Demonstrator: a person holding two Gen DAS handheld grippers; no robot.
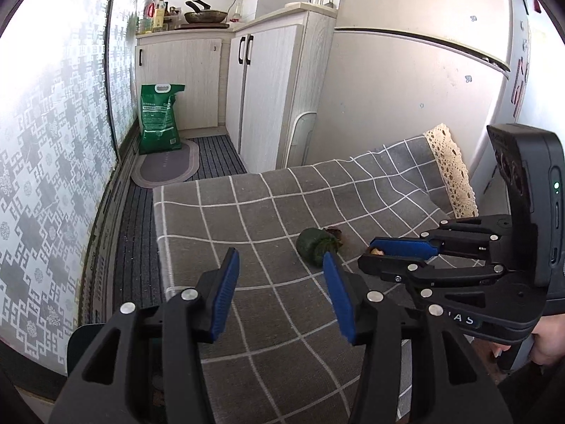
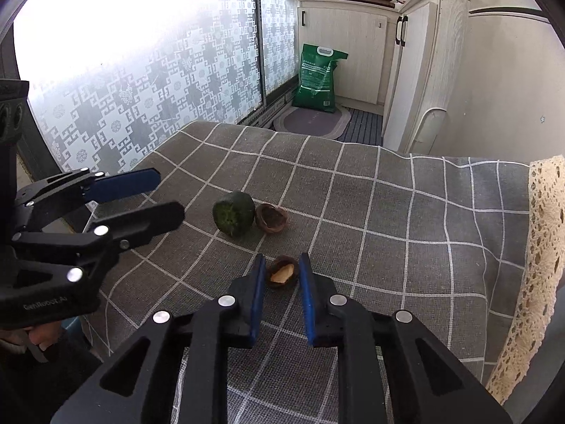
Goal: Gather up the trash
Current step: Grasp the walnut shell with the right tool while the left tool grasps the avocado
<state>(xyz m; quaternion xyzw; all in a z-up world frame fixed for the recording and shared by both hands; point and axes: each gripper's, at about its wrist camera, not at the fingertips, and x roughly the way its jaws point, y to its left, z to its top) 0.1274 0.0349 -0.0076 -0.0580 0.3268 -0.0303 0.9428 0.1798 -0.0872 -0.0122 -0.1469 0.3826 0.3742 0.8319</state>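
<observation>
While the right gripper (image 2: 282, 272) brackets a brown nutshell half (image 2: 281, 275) between nearly closed jaws on the checked tablecloth (image 2: 406, 212), contact unclear, the left gripper (image 1: 279, 265) hangs wide open, empty, near the green cucumber stub (image 2: 233, 213).

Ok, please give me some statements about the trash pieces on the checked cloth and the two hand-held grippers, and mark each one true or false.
1. The right hand-held gripper has a nut shell half between its fingers. True.
2. The left hand-held gripper is shut on the green piece. False: it is open and holds nothing.
3. An empty brown shell lies right beside the green piece. True.
4. The trash lies on a bare wooden table. False: it lies on a grey checked cloth.
5. A green bag stands on the floor by the cabinets. True.
</observation>
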